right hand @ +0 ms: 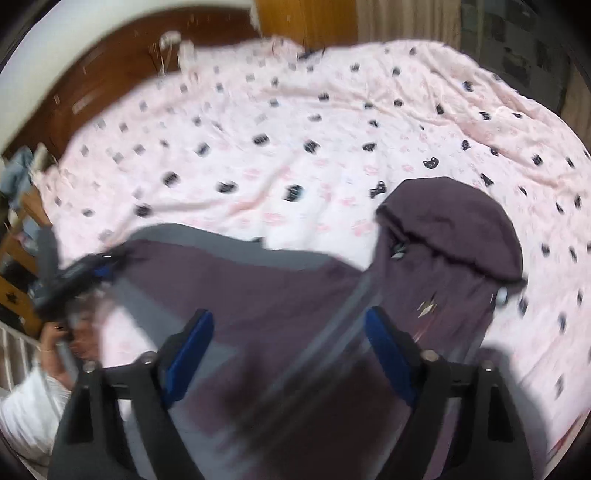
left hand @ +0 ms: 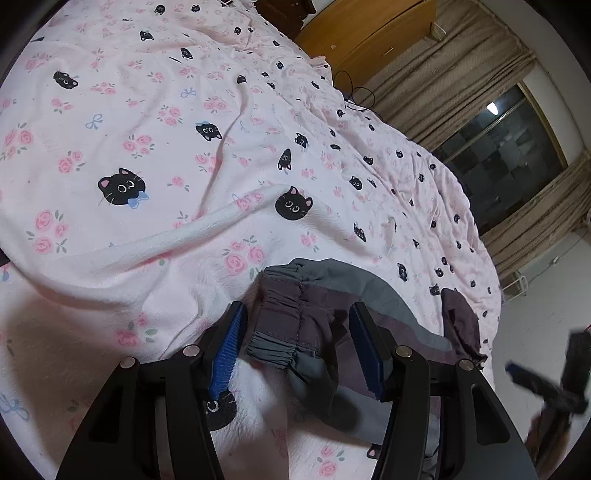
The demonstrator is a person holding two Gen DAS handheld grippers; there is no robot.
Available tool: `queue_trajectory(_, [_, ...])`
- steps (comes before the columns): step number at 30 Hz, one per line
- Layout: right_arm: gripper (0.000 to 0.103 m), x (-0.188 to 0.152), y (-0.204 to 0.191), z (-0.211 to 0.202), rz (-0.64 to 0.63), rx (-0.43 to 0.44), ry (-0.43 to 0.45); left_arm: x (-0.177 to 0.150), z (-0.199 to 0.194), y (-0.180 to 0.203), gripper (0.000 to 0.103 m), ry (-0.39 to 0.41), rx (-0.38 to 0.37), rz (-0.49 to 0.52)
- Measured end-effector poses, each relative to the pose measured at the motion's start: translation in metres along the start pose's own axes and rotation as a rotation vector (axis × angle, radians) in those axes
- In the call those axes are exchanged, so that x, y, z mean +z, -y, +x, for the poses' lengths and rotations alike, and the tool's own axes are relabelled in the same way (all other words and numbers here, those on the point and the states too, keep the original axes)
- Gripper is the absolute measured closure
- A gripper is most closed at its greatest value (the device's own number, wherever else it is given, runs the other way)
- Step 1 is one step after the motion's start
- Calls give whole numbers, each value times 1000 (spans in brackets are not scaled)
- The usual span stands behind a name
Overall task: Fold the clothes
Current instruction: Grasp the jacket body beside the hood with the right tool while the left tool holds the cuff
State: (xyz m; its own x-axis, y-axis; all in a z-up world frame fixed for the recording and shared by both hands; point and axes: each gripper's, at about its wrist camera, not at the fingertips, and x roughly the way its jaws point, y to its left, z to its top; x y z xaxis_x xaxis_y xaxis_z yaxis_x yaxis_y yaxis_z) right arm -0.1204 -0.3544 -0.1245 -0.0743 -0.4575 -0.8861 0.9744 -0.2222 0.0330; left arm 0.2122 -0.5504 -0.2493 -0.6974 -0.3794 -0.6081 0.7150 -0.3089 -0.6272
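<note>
While the left gripper [left hand: 297, 343] fingers straddle the cuff [left hand: 275, 332] unpinched, only the right view shows the hood [right hand: 454, 225]

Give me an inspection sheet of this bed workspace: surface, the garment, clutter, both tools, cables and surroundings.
Surface: bed sheet, pink with black cat faces and roses, wrinkled.
Job's things: purple and grey hooded jacket lying on the sheet, hood spread flat; its gathered cuff sits between the left tool's fingers.
Clutter: nothing seen on the sheet.
Grippers: left tool jaws apart around the cuff, pads not pressing on it; right tool open above the jacket, view blurred.
Cables: black cable at the far bed edge.
Surroundings: wooden headboard, wooden cabinet, beige curtains, dark window.
</note>
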Motion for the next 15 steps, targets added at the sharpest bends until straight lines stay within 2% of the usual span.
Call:
queue_trajectory(3, [41,24,10,28,-94,-52,-93,-1,2,1,52,3,11,-2])
queue_trajectory(8, [45,38,12,60,-178,11,-177,-2,4,3,51,10,31,11])
queue_trajectory(13, [46,42,10,88,-247,37,-252,-3,5,3,50,14,45,20])
queue_trajectory(15, [53,42,12,97,-270,41,-283,-3,5,4,50,15,49,22])
